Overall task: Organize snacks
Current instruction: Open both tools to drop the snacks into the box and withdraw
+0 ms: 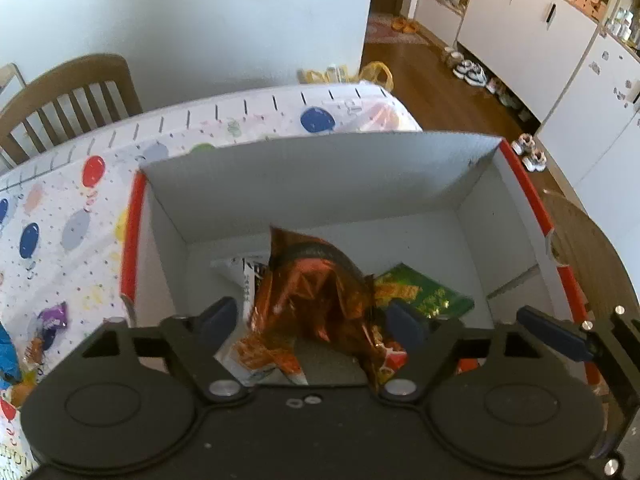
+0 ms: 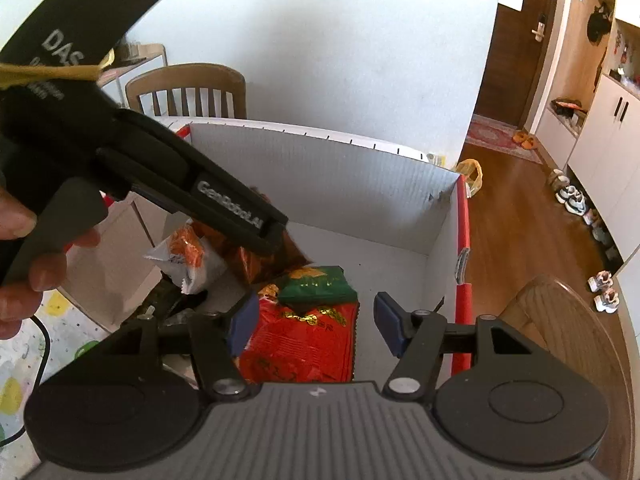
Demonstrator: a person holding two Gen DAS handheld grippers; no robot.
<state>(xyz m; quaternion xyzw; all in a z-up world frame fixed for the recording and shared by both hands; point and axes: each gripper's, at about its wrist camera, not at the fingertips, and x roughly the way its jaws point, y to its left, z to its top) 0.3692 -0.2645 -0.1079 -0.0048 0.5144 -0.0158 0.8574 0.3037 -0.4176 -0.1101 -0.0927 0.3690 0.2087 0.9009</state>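
Observation:
A white cardboard box (image 1: 320, 184) with red edges stands on the table; it also shows in the right wrist view (image 2: 360, 200). My left gripper (image 1: 312, 316) is over the box, its jaws spread apart around a shiny brown-orange snack bag (image 1: 316, 292) that touches neither pad. Under it lie a white-orange packet (image 1: 256, 356) and a green packet (image 1: 428, 292). In the right wrist view my right gripper (image 2: 316, 320) is open and empty above a red packet (image 2: 308, 344) and the green packet (image 2: 320, 284). The left gripper's body (image 2: 160, 168) crosses that view over the brown bag (image 2: 256, 256).
A balloon-print tablecloth (image 1: 80, 208) covers the table. Loose purple and blue snacks (image 1: 52, 320) lie at the left. Wooden chairs stand behind the table (image 1: 68, 100) and at the right (image 2: 560, 320). Shoes and white cabinets (image 1: 520, 20) line the floor beyond.

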